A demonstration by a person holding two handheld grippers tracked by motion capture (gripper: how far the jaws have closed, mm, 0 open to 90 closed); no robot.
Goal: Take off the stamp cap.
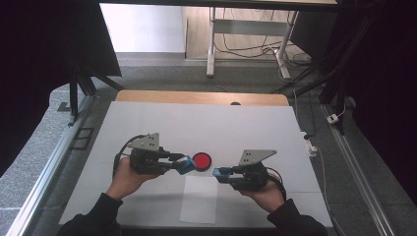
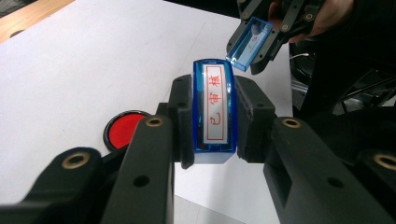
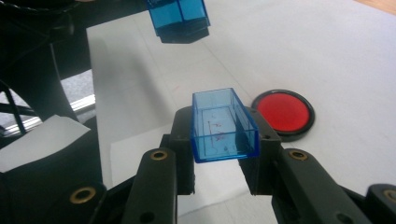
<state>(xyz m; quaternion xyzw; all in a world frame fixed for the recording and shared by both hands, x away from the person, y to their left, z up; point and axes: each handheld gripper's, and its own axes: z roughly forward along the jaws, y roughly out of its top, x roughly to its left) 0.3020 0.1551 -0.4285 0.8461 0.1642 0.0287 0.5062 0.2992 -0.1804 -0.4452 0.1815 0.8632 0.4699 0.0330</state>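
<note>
Two hand-held grippers faced each other above the white bench, each pinching half of a translucent blue plastic stamp. The left gripper had its jaws pressed on the long sides of the blue rectangular stamp body, whose white face with red characters ran lengthwise away from the camera, pointing toward the other hand. The right gripper clamped the clear blue rectangular cap by its sides, the hollow opening turned up and outward toward the stamp body; faint red smears showed inside it. From above, the two pieces sat apart, tips aimed roughly at one another, with the round red ink pad in its black rim lying on the bench just beyond the gap, nearer the left gripper. A loose white paper sheet lay between the forearms. Whichever came next, inking or stamping, looked to fall to the left hand.
</note>
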